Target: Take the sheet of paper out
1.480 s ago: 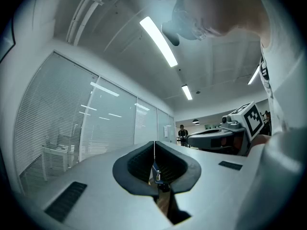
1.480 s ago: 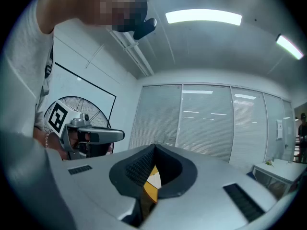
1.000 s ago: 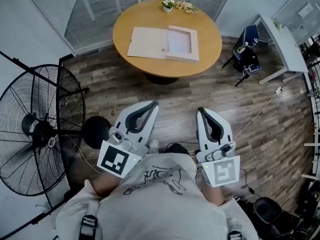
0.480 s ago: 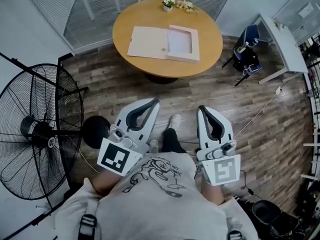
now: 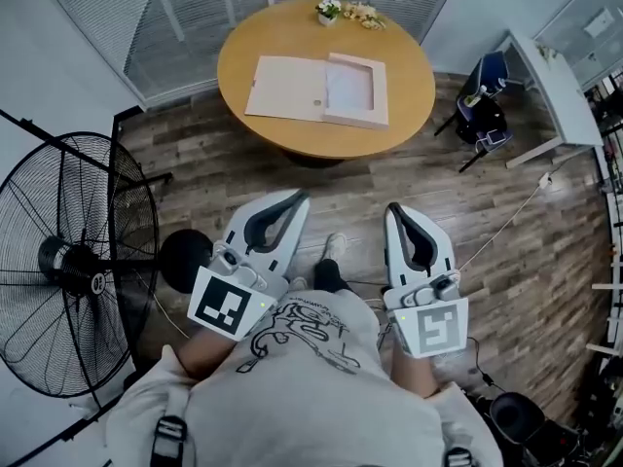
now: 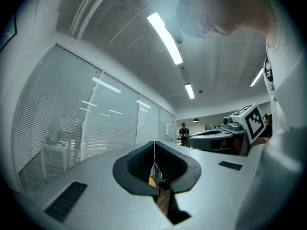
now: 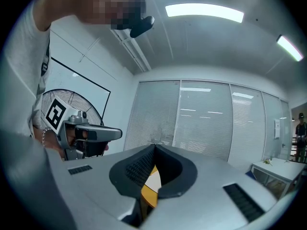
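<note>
- The sheet of paper [image 5: 348, 86] is pale, flat and square-cornered. It lies in the shallow tray of an open cardboard box [image 5: 292, 86], whose lid is folded out flat to the left.
- The box sits near the middle of the round wooden table [image 5: 409, 105], and the paper is in the half to the right of the table's centre. A small bunch of flowers [image 5: 346, 11] stands at the table's far edge.
- The left gripper [image 5: 302, 197] is well short of the table, close to the person's body. Its own view shows the jaws pressed together at the tips [image 6: 154, 145], with nothing between them.
- The right gripper [image 5: 392, 209] is also well short of the table, level with the left one. Its jaws meet tip to tip [image 7: 154, 147] and hold nothing — only a sliver of the table shows through the hollow behind them.
- Compared with a second ago, one shoe [image 5: 336, 248] has stepped forward between the grippers toward the table, and the table sits slightly nearer — both grippers are as tightly closed as before.
</note>
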`<state>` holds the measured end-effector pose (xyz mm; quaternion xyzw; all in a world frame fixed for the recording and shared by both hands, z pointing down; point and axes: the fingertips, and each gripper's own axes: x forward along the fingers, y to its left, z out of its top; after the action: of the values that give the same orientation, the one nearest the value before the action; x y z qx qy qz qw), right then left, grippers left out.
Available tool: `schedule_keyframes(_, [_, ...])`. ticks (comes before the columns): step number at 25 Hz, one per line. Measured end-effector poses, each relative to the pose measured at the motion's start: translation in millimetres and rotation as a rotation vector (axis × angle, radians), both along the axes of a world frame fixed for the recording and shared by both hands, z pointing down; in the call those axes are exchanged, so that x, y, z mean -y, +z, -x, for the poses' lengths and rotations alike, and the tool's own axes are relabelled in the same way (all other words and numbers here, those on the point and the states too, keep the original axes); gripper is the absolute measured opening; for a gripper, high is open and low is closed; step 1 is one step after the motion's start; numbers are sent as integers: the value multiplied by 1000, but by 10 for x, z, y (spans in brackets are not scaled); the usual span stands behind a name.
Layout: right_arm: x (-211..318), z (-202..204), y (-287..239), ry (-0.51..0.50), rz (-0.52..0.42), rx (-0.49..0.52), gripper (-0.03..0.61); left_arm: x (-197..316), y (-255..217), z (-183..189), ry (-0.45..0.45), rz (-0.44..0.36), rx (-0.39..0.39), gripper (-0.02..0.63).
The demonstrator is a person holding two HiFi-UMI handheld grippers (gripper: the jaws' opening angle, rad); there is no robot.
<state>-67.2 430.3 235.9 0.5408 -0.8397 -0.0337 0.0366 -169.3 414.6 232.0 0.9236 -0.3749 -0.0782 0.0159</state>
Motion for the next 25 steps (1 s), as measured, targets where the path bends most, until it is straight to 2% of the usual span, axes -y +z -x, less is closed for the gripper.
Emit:
schedule_keyframes(8, [444, -287, 10, -2, 13, 16, 8, 437, -6, -292, -5, 5, 2, 23])
schedule_keyframes(16, [878, -602, 56, -19, 15, 13, 8, 789, 129, -562, -10, 12, 56, 23])
schedule_keyframes(20, [1072, -753, 102, -27, 15, 10, 8, 1026, 78, -734, -20, 8, 5, 21])
schedule_keyframes(23, [1228, -862, 123, -32, 15, 10, 8, 1189, 170, -848, -17, 15, 62, 21])
schedule_keyframes(25, [1339, -929, 121, -36, 13, 13, 8, 1296, 190, -918, -17, 16, 74, 21])
